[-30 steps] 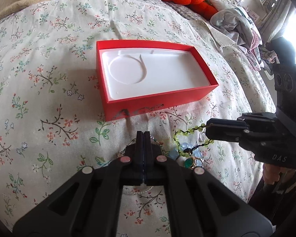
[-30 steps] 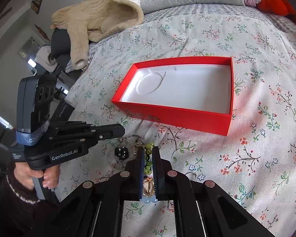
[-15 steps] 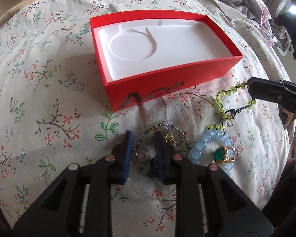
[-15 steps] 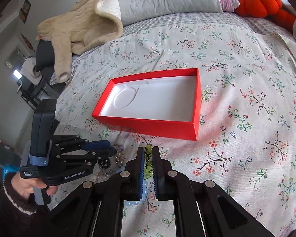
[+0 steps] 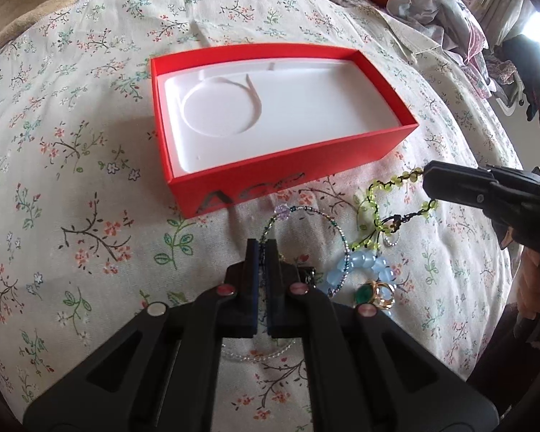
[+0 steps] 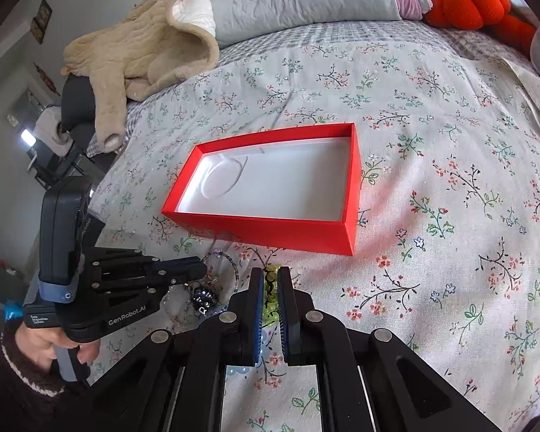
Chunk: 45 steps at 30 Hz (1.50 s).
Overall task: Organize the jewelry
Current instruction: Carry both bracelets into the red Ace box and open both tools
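The red box is an open rectangular tray with a white moulded insert; the insert carries a round recess at its left end, and nothing lies in it. The box sits on a floral bedspread.

The jewelry lies in a small cluster on the bedspread, just in front of the box's near wall:
- a green beaded strand with a dark cord and clasp
- a thin seed-bead loop with a lilac bead at its far end
- a pale blue chunky bead bracelet
- a gold ring with a green stone, resting on the blue bracelet
- a black studded bead, seen in the right wrist view

The left gripper has its fingers drawn almost together, leaving only a narrow slit; its tips sit inside the seed-bead loop, and whether anything is pinched there cannot be told.

The right gripper is closed onto the green beaded strand, whose beads show between the blue-lined pads. In the left wrist view the strand hangs from its tip down to the bedspread, close to the box's near right corner
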{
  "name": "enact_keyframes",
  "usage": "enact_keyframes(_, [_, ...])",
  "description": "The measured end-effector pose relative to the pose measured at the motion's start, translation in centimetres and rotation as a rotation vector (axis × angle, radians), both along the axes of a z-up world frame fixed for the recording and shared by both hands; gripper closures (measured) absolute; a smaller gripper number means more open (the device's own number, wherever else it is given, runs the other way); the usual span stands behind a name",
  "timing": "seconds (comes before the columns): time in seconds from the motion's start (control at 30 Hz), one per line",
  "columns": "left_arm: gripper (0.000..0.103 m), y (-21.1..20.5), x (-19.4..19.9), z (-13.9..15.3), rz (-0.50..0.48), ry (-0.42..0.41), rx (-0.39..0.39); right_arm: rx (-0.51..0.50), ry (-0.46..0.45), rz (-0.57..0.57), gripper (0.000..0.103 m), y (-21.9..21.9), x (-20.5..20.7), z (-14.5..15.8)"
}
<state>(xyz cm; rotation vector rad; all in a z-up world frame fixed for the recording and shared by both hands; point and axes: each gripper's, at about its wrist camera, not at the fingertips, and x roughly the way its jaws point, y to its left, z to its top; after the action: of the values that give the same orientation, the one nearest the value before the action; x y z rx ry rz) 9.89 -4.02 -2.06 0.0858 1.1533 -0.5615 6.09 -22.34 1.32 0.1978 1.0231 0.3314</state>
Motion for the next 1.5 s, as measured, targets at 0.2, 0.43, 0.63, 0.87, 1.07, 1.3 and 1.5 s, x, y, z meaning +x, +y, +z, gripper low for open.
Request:
enact_keyframes(0.2, [0.099, 1.0, -1.0, 2.4, 0.028, -0.047, -0.060, 0.015, -0.023, -0.012, 0.095, 0.0, -0.7, 1.0])
enact_keyframes(0.43, [0.099, 0.9, -1.8, 4.8, 0.060, -0.100, -0.121, 0.041, -0.060, -0.017, 0.095, 0.4, -1.6, 2.8])
enact_keyframes(0.63, [0.099, 1.2, -1.7, 7.0, 0.097, -0.135, -0.195, 0.055, -0.110, -0.032, 0.095, 1.1, -1.5, 4.8])
enact_keyframes(0.87, [0.099, 1.5, -0.3, 8.1, 0.171, -0.170, -0.265, 0.054, -0.178, -0.063, 0.095, 2.0, 0.1, 6.7])
enact_keyframes(1.07, [0.099, 1.4, 1.4, 7.4, 0.218, -0.187, -0.313, 0.085, -0.201, -0.086, 0.095, 2.4, 2.4, 6.6])
enact_keyframes(1.3, [0.099, 1.2, 3.4, 4.9, 0.247, -0.174, -0.279, 0.053, -0.138, -0.150, 0.095, 1.5, 5.4, 3.2])
enact_keyframes(1.5, [0.099, 1.2, 4.2, 3.7, 0.265, -0.166, -0.207, -0.003, -0.093, -0.189, 0.095, -0.2, 6.4, 1.2])
